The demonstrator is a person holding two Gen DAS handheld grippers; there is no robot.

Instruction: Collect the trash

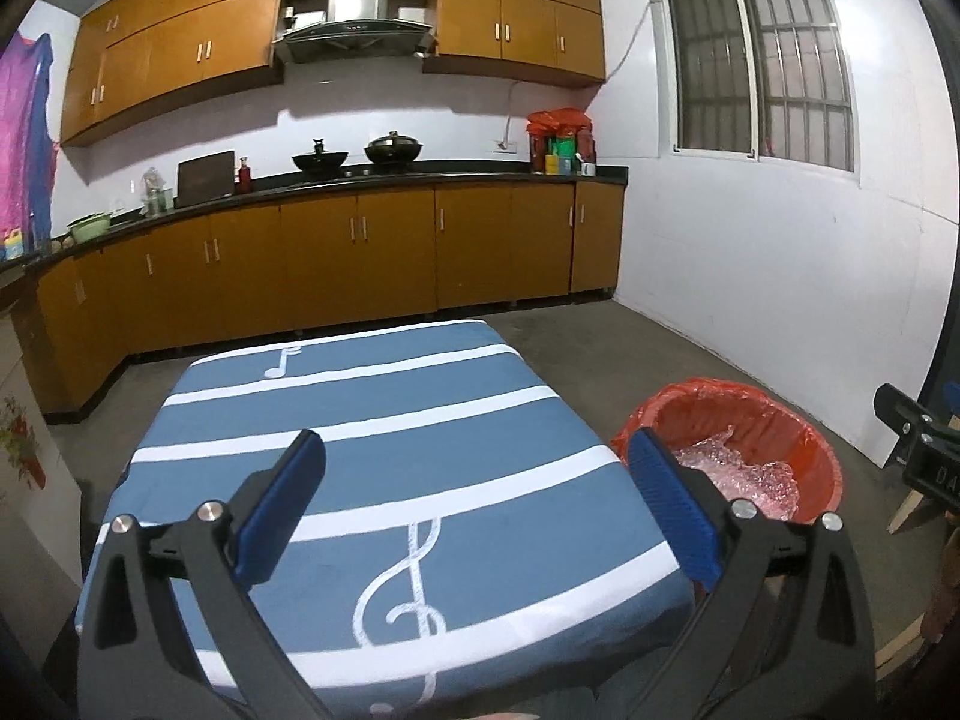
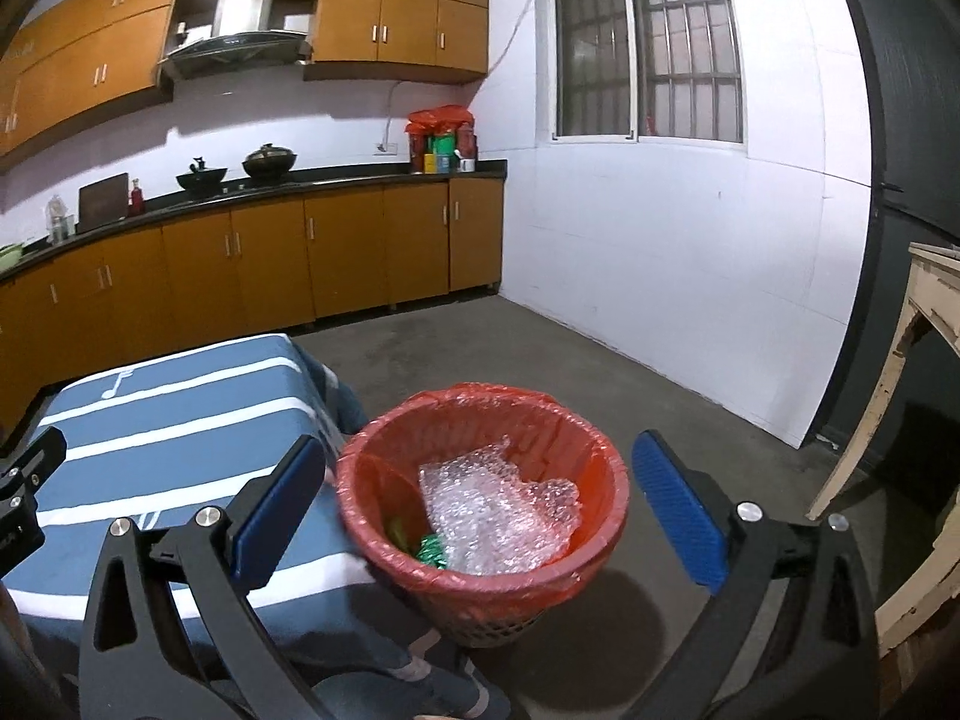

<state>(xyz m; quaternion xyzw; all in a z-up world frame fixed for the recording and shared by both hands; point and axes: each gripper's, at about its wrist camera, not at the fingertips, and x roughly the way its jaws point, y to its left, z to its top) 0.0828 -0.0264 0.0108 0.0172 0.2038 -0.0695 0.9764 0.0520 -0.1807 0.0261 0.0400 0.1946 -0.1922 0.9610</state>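
A waste basket lined with a red bag (image 2: 480, 576) stands on the floor right of the table; it also shows in the left wrist view (image 1: 804, 456). Inside lie crumpled bubble wrap (image 2: 498, 510) and a small green wrapper (image 2: 433, 551). My right gripper (image 2: 474, 504) is open and empty, held above the basket's near side. My left gripper (image 1: 477, 498) is open and empty above the table with the blue striped music-note cloth (image 1: 384, 420). No trash shows on the cloth.
Wooden kitchen cabinets and a dark counter (image 1: 360, 180) with woks run along the far wall. A white wall with a barred window (image 2: 648, 42) is to the right. A worn wooden frame (image 2: 900, 420) stands at the far right. Grey concrete floor (image 2: 540, 348) surrounds the table.
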